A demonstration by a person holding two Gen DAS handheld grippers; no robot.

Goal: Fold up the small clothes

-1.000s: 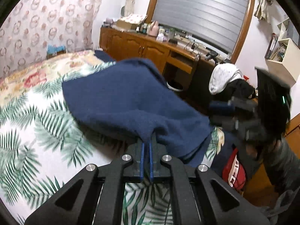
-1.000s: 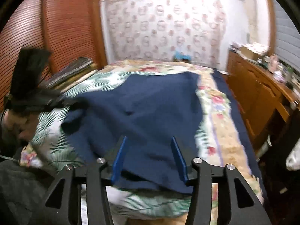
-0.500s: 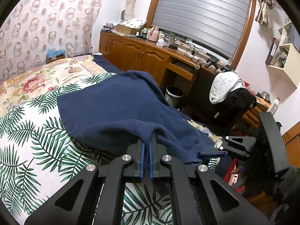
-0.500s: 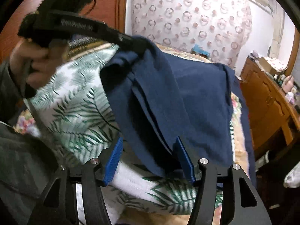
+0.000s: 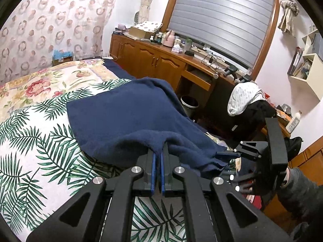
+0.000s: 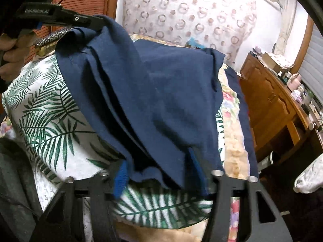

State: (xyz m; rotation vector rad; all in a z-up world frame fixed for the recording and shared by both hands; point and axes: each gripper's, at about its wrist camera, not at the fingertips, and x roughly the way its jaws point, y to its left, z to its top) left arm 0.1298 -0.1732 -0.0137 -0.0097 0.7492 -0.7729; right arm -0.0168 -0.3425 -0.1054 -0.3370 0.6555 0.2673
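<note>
Left tool [image 5: 157,157], pressed together, pinches a corner of the navy garment [image 5: 129,117] on the bed [image 5: 40,141]. Right tool [image 6: 159,173] has just been closing around the opposite hem; whether it grips, I cannot tell. Step: securing corners. Next, probably lifting both to fold.

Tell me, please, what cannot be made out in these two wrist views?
- Right gripper: the navy garment drapes its tips; a grip cannot be told.
- Garment's type: bunched folds hide it.
- Bottles on the sideboard: too small.
</note>
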